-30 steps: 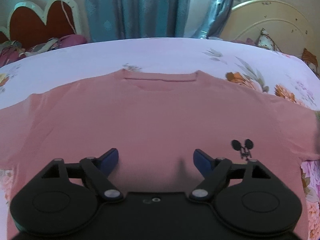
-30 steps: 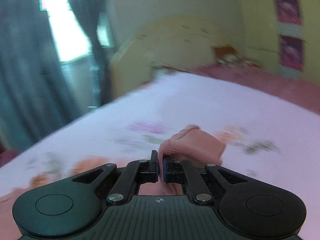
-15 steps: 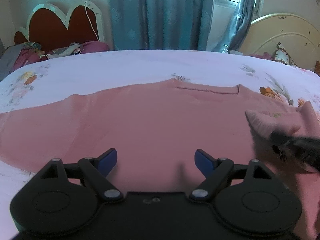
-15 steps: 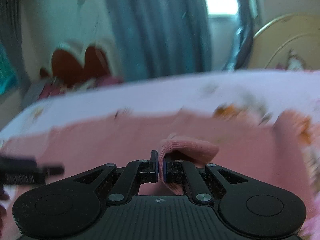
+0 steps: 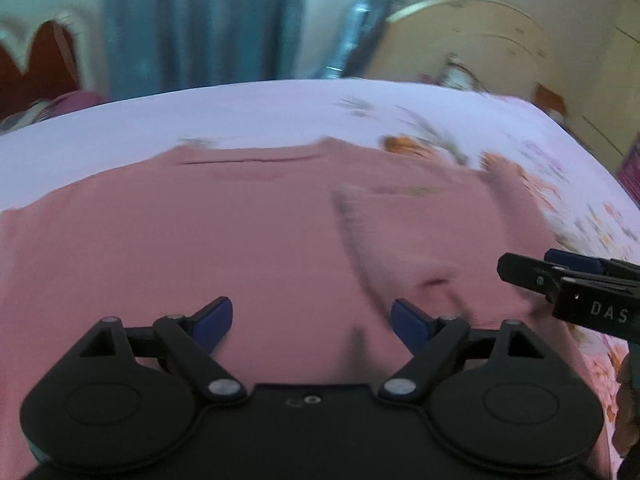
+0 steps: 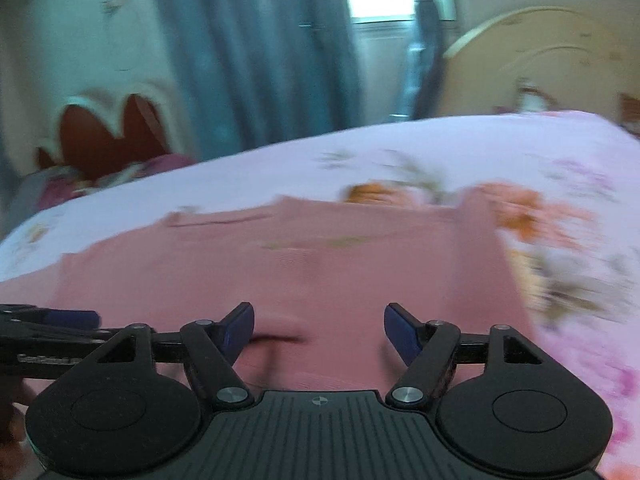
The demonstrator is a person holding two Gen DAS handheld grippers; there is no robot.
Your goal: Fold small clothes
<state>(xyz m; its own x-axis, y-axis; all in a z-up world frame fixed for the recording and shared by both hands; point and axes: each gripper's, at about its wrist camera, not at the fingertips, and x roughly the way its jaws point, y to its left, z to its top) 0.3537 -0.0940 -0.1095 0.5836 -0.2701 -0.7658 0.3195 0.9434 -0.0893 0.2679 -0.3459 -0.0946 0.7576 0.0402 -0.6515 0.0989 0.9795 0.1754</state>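
A pink T-shirt point(image 5: 240, 248) lies flat on the bed, neckline at the far side. Its right sleeve point(image 5: 424, 232) is folded inward over the body of the shirt. My left gripper point(image 5: 310, 316) hovers low over the shirt's lower middle, open, nothing between its blue pads. My right gripper point(image 6: 318, 326) is above the folded-in sleeve point(image 6: 360, 264); its jaws are opening and the cloth lies loose beneath them, not pinched. The right gripper's fingers point(image 5: 560, 272) show at the right edge of the left wrist view. The left gripper's fingers point(image 6: 52, 320) show at the left edge of the right wrist view.
The bed sheet point(image 5: 280, 112) is pale lilac with orange flower prints point(image 6: 516, 208) at the right. Blue curtains point(image 6: 256, 52), a window and a cream headboard point(image 5: 480, 40) stand behind the bed. A red scalloped headboard point(image 6: 104, 132) with bundled cloth is at the far left.
My right gripper carried the pinched sleeve leftward over the shirt and then opened, dropping it onto the shirt's body. The left gripper stayed open and shifted slightly.
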